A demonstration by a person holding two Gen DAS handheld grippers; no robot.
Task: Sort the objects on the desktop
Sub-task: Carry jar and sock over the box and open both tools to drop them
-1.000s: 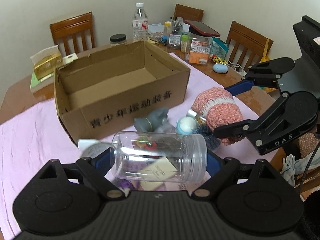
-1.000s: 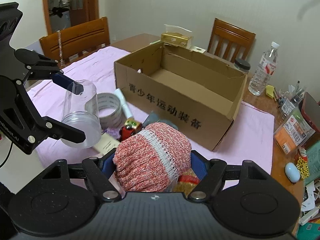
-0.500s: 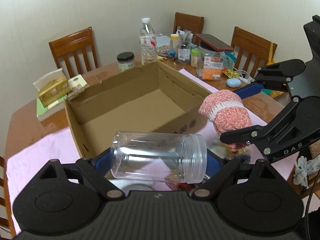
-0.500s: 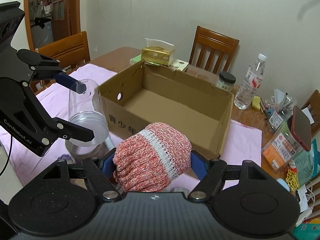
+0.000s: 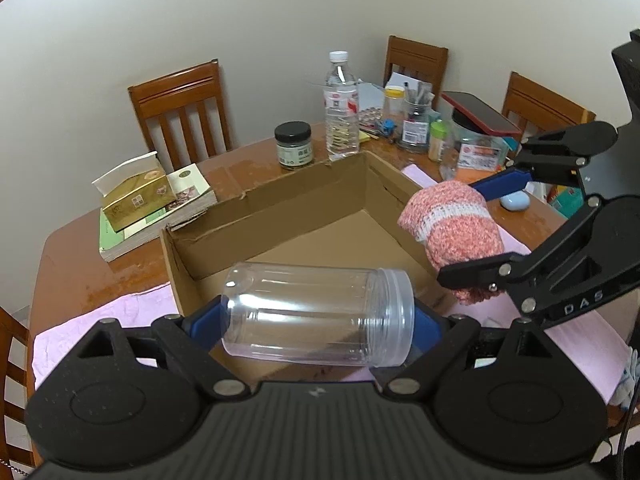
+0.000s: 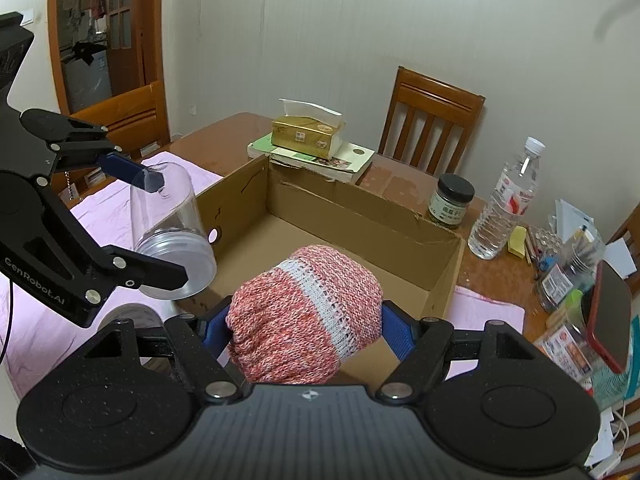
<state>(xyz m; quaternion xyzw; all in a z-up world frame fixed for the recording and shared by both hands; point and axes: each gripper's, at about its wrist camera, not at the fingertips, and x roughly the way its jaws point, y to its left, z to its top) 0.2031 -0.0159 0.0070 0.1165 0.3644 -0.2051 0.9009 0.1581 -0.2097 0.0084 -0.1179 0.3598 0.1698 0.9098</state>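
The left gripper (image 5: 318,316) held a clear jar (image 5: 318,314) and the right gripper (image 6: 304,330) squeezed a knit hat (image 6: 304,312) over the box (image 6: 360,210), so letting go came next.

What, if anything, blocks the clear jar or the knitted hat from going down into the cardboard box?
Nothing visible does. The cardboard box is open on top and its visible floor is bare. The left gripper holds the clear plastic jar over the near wall; the right gripper holds the pink knitted hat by the box's near edge.
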